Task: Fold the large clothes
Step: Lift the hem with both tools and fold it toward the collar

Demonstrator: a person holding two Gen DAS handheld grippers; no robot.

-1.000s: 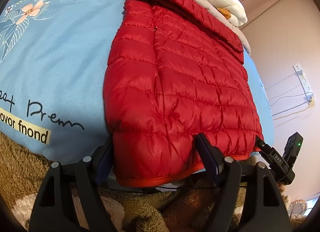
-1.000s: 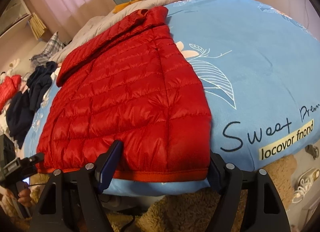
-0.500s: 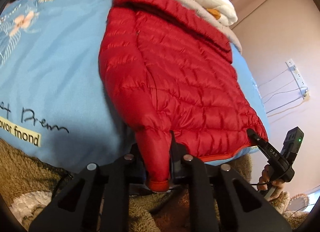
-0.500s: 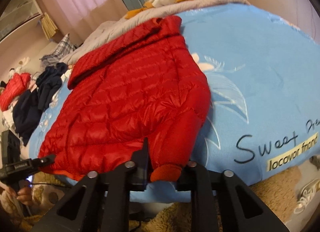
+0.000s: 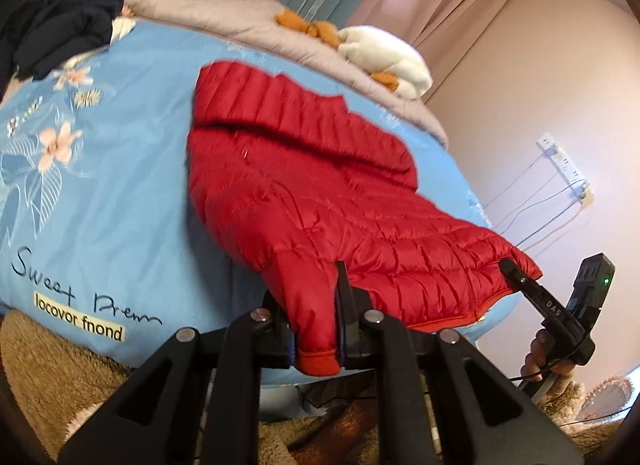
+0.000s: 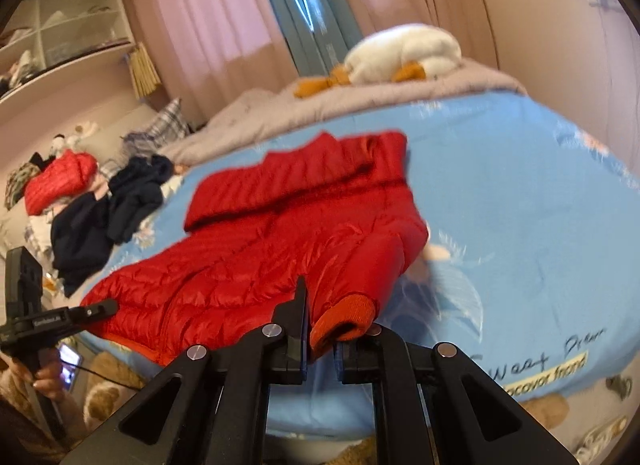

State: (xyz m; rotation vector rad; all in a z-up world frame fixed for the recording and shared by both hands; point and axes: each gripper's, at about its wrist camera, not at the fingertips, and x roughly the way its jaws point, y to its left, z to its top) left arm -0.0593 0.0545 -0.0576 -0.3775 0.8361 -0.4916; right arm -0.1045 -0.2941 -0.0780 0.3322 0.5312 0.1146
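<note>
A red quilted puffer jacket (image 5: 320,193) lies spread on the blue bedspread (image 5: 100,193), collar toward the far end. My left gripper (image 5: 314,305) is shut on the jacket's near hem corner, and the red ribbed edge sticks out below the jaws. In the right wrist view the same jacket (image 6: 280,233) rises toward my right gripper (image 6: 324,325), which is shut on the other near corner with its ribbed edge. Each view also shows the opposite gripper pinching the far end of the hem: the right gripper (image 5: 510,265) and the left gripper (image 6: 106,307). The near hem hangs lifted off the bed.
Dark clothes (image 6: 104,217) and another red garment (image 6: 60,181) lie on the bed's left side. A white plush toy (image 5: 384,53) rests on the grey quilt at the head end. A power strip with cables (image 5: 564,169) is on the right wall. A brown fuzzy blanket (image 5: 48,369) hangs below the bedspread.
Both grippers went from open around the hem to shut on its corners, then rose, lifting the jacket's near edge off the bed; more of the room shows now.
</note>
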